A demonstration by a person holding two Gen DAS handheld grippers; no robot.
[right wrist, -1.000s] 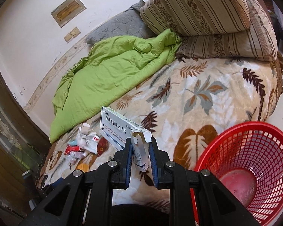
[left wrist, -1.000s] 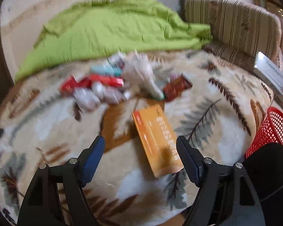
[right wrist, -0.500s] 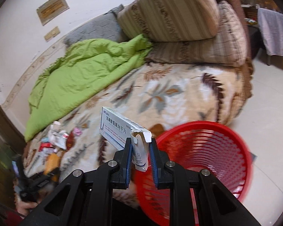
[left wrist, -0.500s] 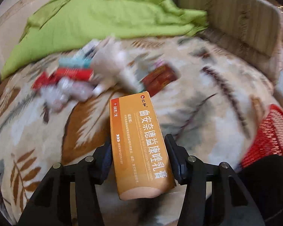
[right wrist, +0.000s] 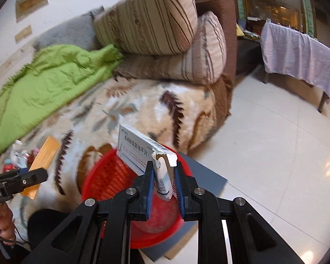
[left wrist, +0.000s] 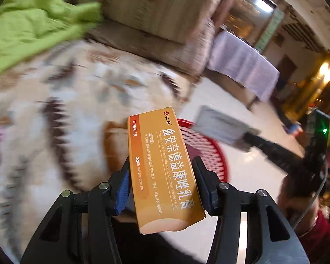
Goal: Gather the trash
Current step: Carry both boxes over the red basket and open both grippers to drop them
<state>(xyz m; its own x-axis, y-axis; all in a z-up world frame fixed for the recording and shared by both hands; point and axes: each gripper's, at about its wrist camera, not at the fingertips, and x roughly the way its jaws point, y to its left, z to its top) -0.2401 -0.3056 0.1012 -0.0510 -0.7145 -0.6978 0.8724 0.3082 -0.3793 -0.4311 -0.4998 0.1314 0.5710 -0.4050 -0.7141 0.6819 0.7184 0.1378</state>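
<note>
Red basket (right wrist: 112,176) interior shows beneath white box (right wrist: 140,154) only from right wrist.

The left wrist view is taken along the left gripper (left wrist: 162,183), close over the bed's edge, faced towards the red basket (left wrist: 205,151) and tiled floor (left wrist: 248,169); heavy blur is seen, so depth is perhaps unreliable. The right wrist view is aimed downward over the same red basket (right wrist: 112,176). Shared by both: basket, leaf-print blanket (right wrist: 143,107), striped pillows (right wrist: 151,19), draped table (right wrist: 297,52).
</note>
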